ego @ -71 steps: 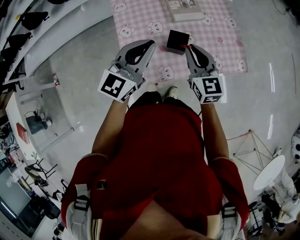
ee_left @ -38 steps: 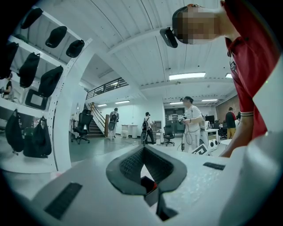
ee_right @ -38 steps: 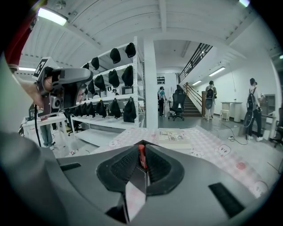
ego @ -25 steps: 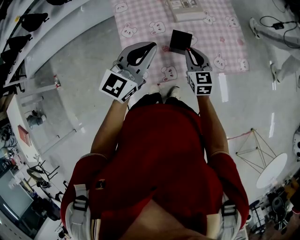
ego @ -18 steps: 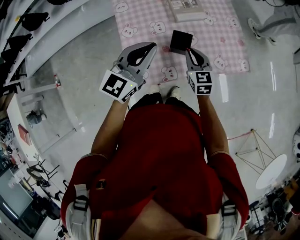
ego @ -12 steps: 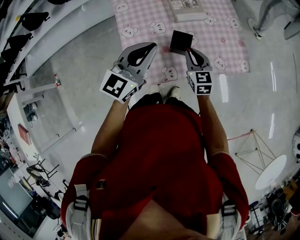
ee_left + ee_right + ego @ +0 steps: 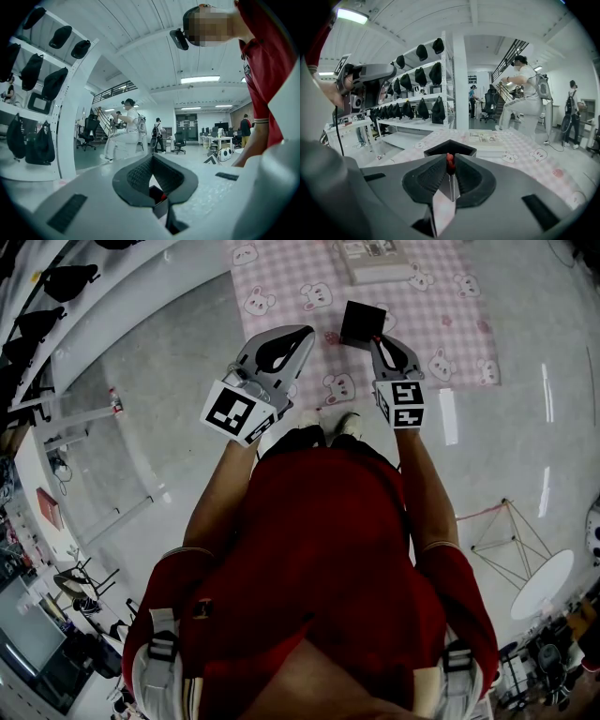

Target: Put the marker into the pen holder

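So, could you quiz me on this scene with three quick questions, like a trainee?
1. True or false: the right tool grips a red marker.
2. The black pen holder stands on: A) bare floor, B) a pink checked mat, C) a shelf.
3. Fill in: the jaws of the left tool are ____.
Key: 1 true; 2 B; 3 together.
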Demonstrator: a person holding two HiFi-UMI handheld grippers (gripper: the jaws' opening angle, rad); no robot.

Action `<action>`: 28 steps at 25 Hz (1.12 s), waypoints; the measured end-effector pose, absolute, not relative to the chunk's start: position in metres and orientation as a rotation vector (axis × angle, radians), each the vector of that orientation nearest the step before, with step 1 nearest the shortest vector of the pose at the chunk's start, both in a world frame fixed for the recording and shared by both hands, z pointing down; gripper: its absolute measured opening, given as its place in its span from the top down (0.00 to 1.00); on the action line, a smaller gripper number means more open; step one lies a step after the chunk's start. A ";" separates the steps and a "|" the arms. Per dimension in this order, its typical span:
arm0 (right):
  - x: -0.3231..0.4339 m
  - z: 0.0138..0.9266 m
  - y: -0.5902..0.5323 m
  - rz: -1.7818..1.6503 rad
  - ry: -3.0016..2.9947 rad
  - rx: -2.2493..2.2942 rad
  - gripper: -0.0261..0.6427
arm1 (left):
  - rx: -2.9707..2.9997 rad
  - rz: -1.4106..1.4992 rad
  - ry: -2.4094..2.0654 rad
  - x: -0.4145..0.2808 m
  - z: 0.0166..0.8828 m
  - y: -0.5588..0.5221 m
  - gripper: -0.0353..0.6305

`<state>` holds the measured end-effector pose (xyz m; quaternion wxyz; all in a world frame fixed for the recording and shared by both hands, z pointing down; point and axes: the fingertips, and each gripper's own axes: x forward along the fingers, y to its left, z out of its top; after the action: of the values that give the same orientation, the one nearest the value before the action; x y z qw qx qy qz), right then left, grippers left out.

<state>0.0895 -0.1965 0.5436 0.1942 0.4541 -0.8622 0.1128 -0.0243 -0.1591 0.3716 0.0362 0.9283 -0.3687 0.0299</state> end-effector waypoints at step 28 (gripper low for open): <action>0.089 0.487 -0.180 0.216 -2.505 1.336 0.86 | 2.880 0.052 -1.092 -0.023 0.365 -0.146 0.94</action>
<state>0.0892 -0.1802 0.4870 0.1469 0.4641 -0.8703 0.0750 -0.0226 -0.1461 0.3648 0.0304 0.9345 -0.3542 0.0170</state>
